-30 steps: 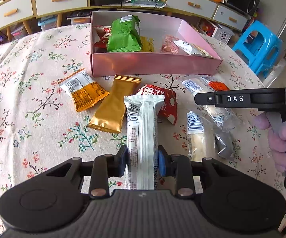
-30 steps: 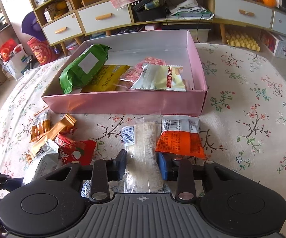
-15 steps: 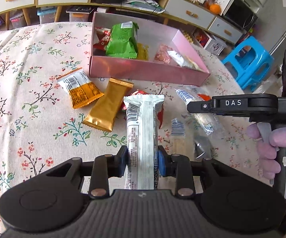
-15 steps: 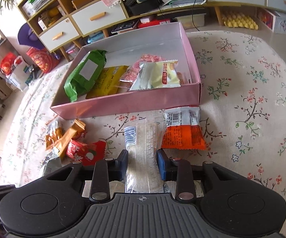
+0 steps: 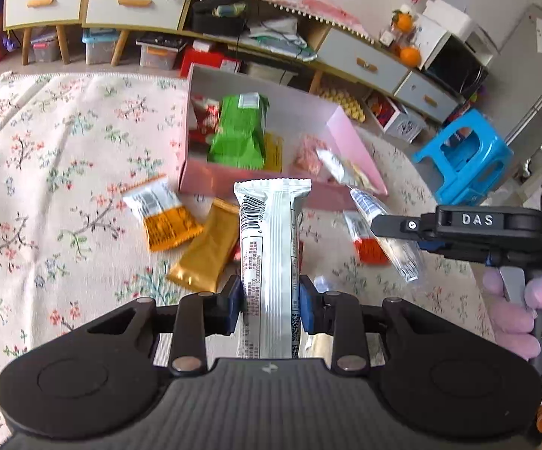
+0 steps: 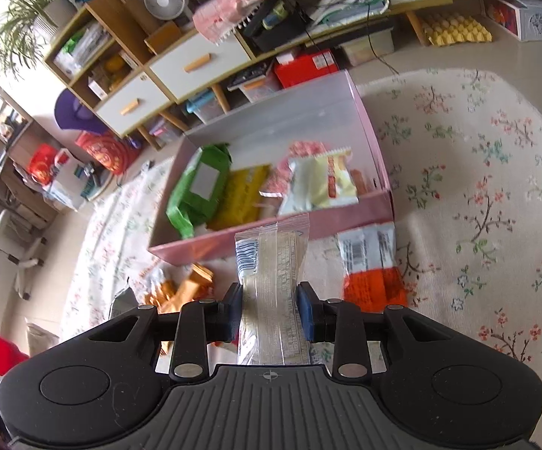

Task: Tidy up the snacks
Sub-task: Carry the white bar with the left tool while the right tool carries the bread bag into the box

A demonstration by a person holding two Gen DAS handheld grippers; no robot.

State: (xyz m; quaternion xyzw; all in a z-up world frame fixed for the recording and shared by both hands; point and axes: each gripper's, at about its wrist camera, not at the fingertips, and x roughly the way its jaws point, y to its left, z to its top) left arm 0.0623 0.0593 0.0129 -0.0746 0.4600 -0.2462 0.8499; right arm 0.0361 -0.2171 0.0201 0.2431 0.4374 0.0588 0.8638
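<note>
Both grippers carry a packet toward the pink box [image 5: 282,189] — left gripper [image 5: 270,305] clamps a silver bar [image 5: 271,247], right gripper [image 6: 269,309] a clear packet [image 6: 273,262] — ready to drop in.

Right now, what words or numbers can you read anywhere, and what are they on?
"DAS": white letters on the right gripper.
"6": beside the barcode on the silver packet; its other print is too small.
Clear packet: print blurred.
Packets in the pink box: unreadable.

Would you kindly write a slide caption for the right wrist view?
Right gripper holds a clear snack packet before the pink box of snacks on a floral tablecloth.
</note>
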